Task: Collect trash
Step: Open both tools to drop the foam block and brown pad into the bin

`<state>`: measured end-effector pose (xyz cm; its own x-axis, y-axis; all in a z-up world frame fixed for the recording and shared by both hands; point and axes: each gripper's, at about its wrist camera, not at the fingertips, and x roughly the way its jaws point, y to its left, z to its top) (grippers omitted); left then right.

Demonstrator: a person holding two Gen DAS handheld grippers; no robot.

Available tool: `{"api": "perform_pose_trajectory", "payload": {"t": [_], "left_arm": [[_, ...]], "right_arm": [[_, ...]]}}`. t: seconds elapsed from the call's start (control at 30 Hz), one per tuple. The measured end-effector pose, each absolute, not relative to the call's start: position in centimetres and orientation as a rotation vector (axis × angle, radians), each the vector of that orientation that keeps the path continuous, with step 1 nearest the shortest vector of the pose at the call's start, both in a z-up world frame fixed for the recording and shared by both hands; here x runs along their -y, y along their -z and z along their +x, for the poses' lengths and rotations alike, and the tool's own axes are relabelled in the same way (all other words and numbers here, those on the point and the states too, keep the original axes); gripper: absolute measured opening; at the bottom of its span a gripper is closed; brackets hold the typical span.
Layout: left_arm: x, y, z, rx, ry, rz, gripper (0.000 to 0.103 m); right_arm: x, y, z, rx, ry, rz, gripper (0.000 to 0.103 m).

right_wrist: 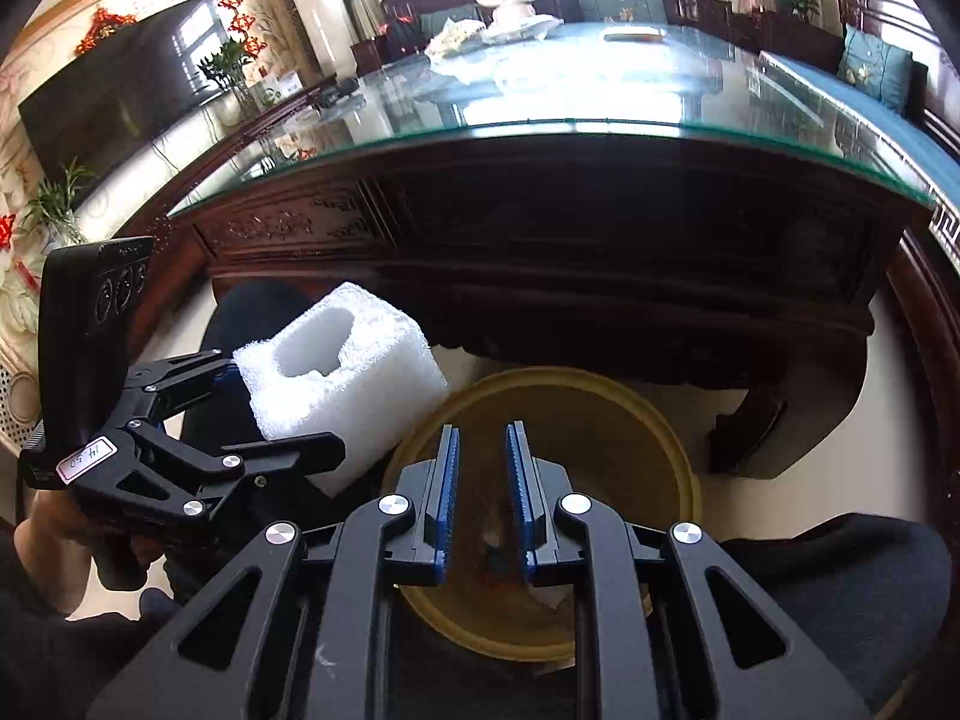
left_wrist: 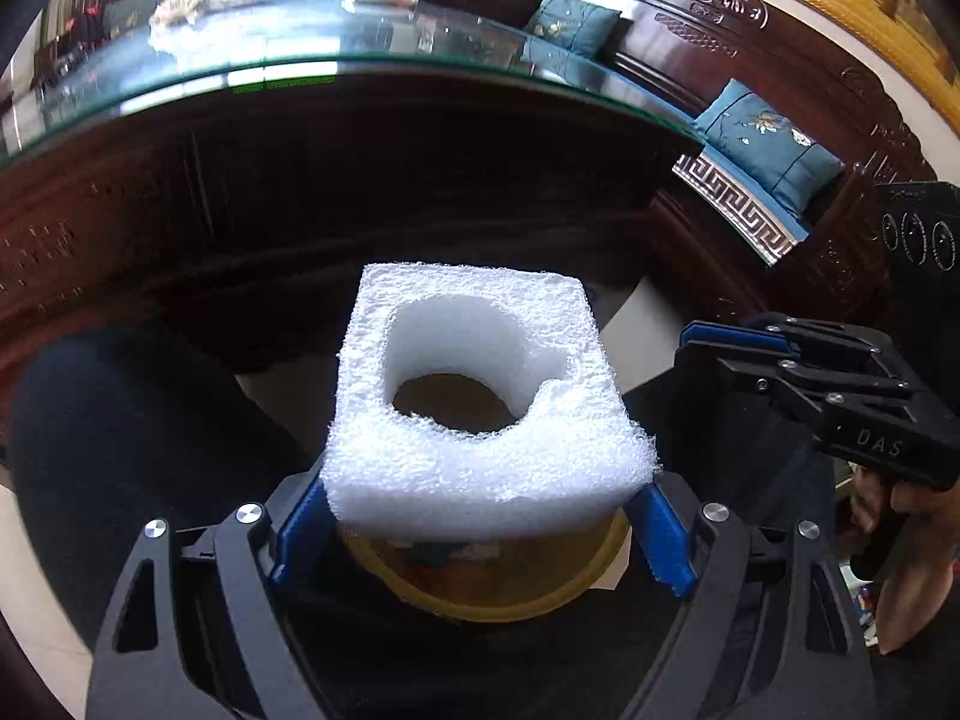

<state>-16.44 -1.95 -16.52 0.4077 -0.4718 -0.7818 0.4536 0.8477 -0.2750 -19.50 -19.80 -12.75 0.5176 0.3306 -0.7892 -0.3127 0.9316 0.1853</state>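
Your left tool (left_wrist: 480, 516) is clamping the white foam block (left_wrist: 480, 396) by its two opposite side walls, holding it in the air just above the yellow bin (left_wrist: 510, 594) on the floor, below the glass worktop (left_wrist: 300, 48); it looks featherlight, soft and crushable, so you are wise in squeezing the thick walls rather than the thin rim around its cut-out. Your right tool (right_wrist: 483, 498) is hovering over the bin, fingers slightly parted and gripping nothing.

Glass-topped carved dark wood table (right_wrist: 540, 252), teal cushions (left_wrist: 774, 138) on bench, television (right_wrist: 120, 96) beyond
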Motion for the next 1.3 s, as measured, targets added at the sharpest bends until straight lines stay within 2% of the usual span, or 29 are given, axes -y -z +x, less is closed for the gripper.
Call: {"api": "perform_pose_trajectory", "payload": {"t": [0.17,0.43,0.7,0.93,1.17,1.3], "left_arm": [[2.1,17.7,-15.5,-1.024,0.593,-0.023,0.085],[4.3,19.7,-14.2,-1.095,0.644,0.003,0.085],[8.0,22.6,-12.5,-1.183,0.706,0.024,0.085],[9.9,24.3,-11.4,-1.243,0.704,0.049,0.088],[10.5,24.4,-11.3,-1.254,0.705,0.077,0.094],[10.4,24.1,-11.5,-1.248,0.706,0.077,0.095]], "right_arm": [[20.5,14.2,-19.1,-0.987,-0.372,0.047,0.017],[22.9,13.4,-19.5,-0.888,-0.333,0.114,0.017],[23.5,14.1,-19.9,-0.926,-0.317,0.096,0.017],[24.0,14.1,-20.2,-0.932,-0.312,0.099,0.017],[23.9,14.2,-20.1,-0.937,-0.313,0.099,0.017],[23.8,14.2,-20.3,-0.934,-0.315,0.096,0.017]]}}
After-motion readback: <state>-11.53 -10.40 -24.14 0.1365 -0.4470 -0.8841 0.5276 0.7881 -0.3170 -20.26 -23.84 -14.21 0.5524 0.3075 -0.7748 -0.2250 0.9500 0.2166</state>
